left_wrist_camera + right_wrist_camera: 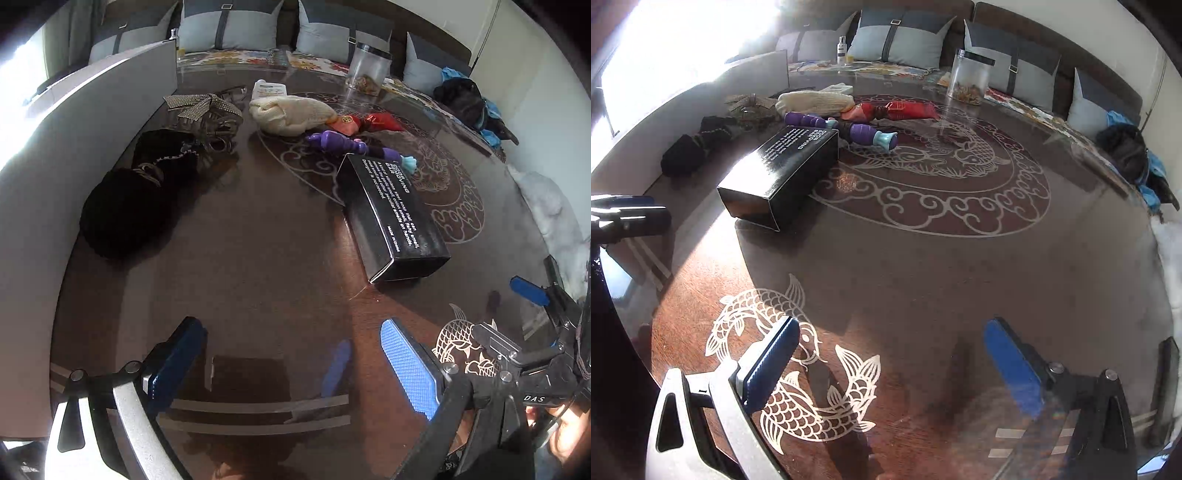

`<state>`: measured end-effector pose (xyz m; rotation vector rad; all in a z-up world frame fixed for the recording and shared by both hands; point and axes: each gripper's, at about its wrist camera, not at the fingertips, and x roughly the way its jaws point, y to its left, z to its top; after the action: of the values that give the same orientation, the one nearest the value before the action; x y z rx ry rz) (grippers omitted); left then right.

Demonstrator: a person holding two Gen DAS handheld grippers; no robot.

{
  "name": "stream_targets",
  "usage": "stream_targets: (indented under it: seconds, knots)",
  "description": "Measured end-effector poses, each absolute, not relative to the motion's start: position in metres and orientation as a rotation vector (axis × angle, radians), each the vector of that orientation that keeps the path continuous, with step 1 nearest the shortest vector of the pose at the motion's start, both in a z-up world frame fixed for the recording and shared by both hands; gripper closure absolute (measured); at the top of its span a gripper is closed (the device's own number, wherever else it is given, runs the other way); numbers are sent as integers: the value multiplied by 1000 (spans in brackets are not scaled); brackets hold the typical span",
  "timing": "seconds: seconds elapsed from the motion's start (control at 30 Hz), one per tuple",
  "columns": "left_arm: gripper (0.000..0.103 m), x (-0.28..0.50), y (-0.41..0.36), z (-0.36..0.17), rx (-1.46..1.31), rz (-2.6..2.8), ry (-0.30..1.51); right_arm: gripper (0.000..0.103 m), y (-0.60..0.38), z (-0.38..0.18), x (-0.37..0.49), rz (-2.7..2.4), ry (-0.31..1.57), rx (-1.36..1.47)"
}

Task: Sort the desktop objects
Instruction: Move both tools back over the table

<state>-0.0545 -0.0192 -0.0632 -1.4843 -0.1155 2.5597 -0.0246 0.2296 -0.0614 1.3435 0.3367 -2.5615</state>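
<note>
At about nine o'clock on the glossy brown table [266, 258], a black velvet pouch [125, 210] lies hard by the pale side wall. Just beyond it, toward ten, sits a tangle of glittery bow and strappy sandals [207, 114]. Moving right, at twelve o'clock there is a cream knitted bundle [288, 114] with a white bottle [267, 88] just behind it. Touching the bundle's right end is an orange pouch [345, 123], then a red packet [382, 122]. In front of these lies a purple toy [340, 142] with a pale blue end, and its tip meets the far corner of a black box [391, 218] with white lettering, which lies flat at about one o'clock. A clear jar [369, 68] stands far back at one, near the cushions.

Nearest me, the left gripper [291, 358] hangs over bare tabletop at six o'clock, its blue pads spread wide with nothing between them. The right gripper [890, 354], further right over the white koi pattern [798, 369], is likewise splayed wide and empty. The box lies well up the table from both.
</note>
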Motion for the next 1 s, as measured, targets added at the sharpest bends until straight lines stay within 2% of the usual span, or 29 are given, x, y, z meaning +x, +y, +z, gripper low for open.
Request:
stream_targets:
  seconds: [0.27,0.4,1.0]
  knots:
    - [0,-65,-8,-69,-1391,2687,90,0,230,-70,-57,-2547,244,1360]
    - [0,-64,-9,-69,-1332,2701,88,0,233,-71,-66,-2581,196,1335]
    - [0,-66,-8,-69,-1335,2714,83,0,233,-71,-66,-2580,192,1329]
